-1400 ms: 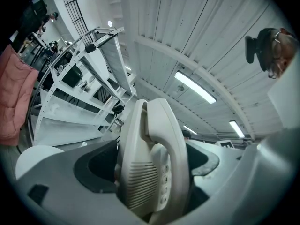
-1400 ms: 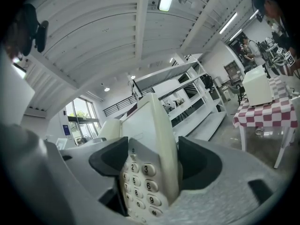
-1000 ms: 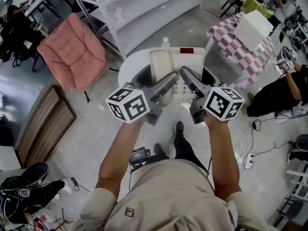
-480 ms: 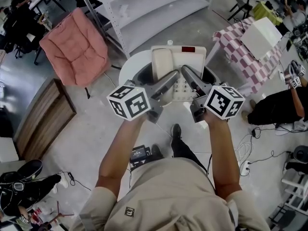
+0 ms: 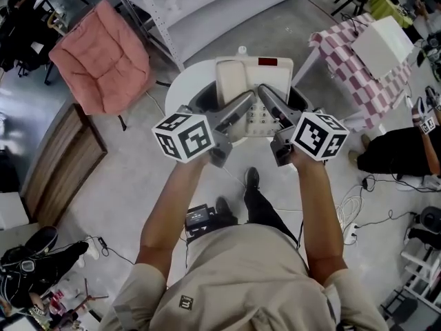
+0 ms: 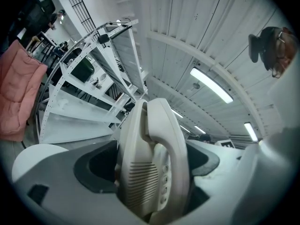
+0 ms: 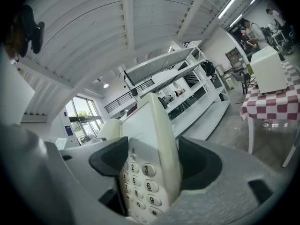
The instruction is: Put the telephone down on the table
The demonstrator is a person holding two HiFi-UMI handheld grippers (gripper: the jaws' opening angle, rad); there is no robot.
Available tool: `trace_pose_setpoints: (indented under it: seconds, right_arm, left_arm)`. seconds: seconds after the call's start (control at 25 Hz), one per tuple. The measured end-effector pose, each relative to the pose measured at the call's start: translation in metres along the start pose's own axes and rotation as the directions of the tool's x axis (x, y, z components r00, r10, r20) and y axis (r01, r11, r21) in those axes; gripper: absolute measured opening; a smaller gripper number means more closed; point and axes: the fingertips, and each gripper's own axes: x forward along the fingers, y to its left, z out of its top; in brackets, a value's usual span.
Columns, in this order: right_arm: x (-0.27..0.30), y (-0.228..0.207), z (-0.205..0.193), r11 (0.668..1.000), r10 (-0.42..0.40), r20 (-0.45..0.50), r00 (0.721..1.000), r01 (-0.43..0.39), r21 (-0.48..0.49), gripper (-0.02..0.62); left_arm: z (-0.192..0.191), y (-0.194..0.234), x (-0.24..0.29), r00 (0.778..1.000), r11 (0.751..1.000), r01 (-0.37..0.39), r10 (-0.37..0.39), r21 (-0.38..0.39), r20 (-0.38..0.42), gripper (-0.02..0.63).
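Grey concrete floor is spreading around a round white table (image 5: 180, 94), with white shelving (image 5: 207, 5) beyond the fingertips and a pink chair (image 5: 100, 54) off to the left gripper's outer side. Both forearms are reaching forward and angling inward, so the two grippers are meeting over the table. The left gripper (image 5: 241, 105) is clamping the telephone (image 5: 251, 88) on its handset side, jaws pressing on the body's two faces; the right gripper (image 5: 271, 103) is pinching the keypad side the same way. The telephone is sitting between both pairs of fingers, above or at the tabletop; contact cannot be told. Its hard plastic shell is probably handling as stiff, fairly light and somewhat slippery, and the handset (image 6: 164, 139) is looking loose in its cradle, so holding the body's near edge level is seeming safest
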Motion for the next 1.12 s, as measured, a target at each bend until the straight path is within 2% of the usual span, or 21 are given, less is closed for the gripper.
trace_pose_setpoints:
  seconds: [0.44,1.12]
  right_arm:
    - [0.042,-0.065,-0.034,0.998,-0.012,-0.056,0.998,0.016,0.065,0.307]
    - [0.091,-0.163,-0.097,0.982,-0.034,-0.144,0.989,0.059,0.177,0.305]
  left_arm:
    - [-0.040,0.059,0.042,0.997,0.998,-0.045,0.042,-0.044,-0.060,0.403]
    - [-0.116,0.143,0.099,0.980,0.987,-0.116,0.095,-0.115,-0.173,0.403]
